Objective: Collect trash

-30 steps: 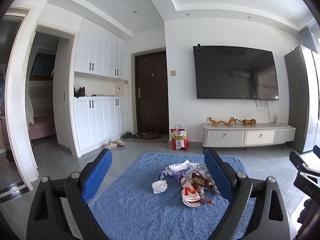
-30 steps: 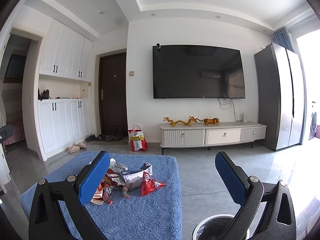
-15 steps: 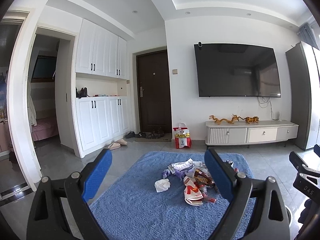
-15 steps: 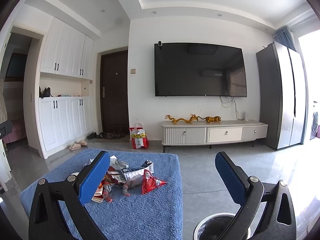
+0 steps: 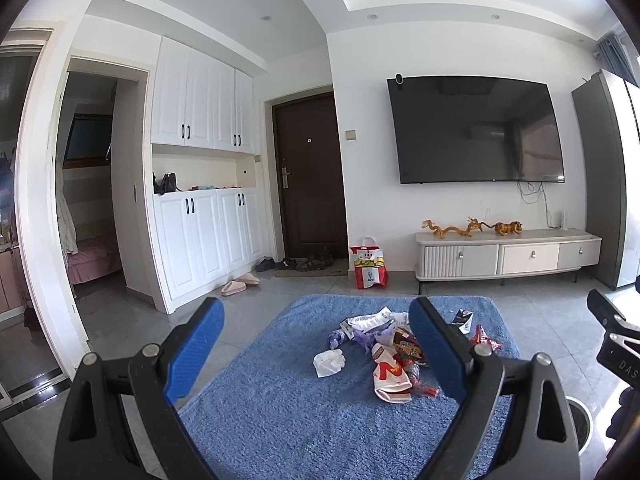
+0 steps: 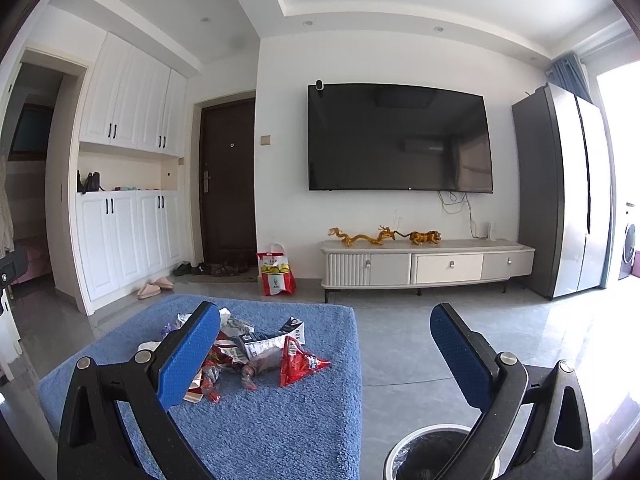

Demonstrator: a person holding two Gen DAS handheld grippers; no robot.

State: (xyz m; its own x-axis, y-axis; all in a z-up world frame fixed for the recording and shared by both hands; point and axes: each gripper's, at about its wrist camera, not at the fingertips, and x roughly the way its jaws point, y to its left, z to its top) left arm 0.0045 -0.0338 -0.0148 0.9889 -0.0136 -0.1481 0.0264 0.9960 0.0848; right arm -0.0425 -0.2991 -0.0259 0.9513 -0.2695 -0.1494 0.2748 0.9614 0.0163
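Observation:
A pile of trash (image 5: 384, 344) lies on a blue rug (image 5: 280, 412): a crumpled white tissue (image 5: 329, 362), a red-and-white wrapper (image 5: 390, 376), and other snack bags. In the right wrist view the same trash pile (image 6: 248, 352) shows a red snack bag (image 6: 298, 362) at its right side. My left gripper (image 5: 316, 354) is open and held above the rug, short of the pile. My right gripper (image 6: 326, 358) is open too, with nothing between its fingers. A round bin (image 6: 432, 454) with a dark liner stands on the floor below the right gripper.
A red and white paper bag (image 5: 369, 269) stands by the dark door (image 5: 312, 178). A low white TV cabinet (image 5: 506, 256) runs along the far wall under a television (image 5: 476, 130). Slippers (image 5: 240, 284) lie near the white cupboards. A tall fridge (image 6: 568, 208) is at right.
Both views have tilted up slightly, so the rug and trash sit a little lower in frame. Both grippers stay open and empty.

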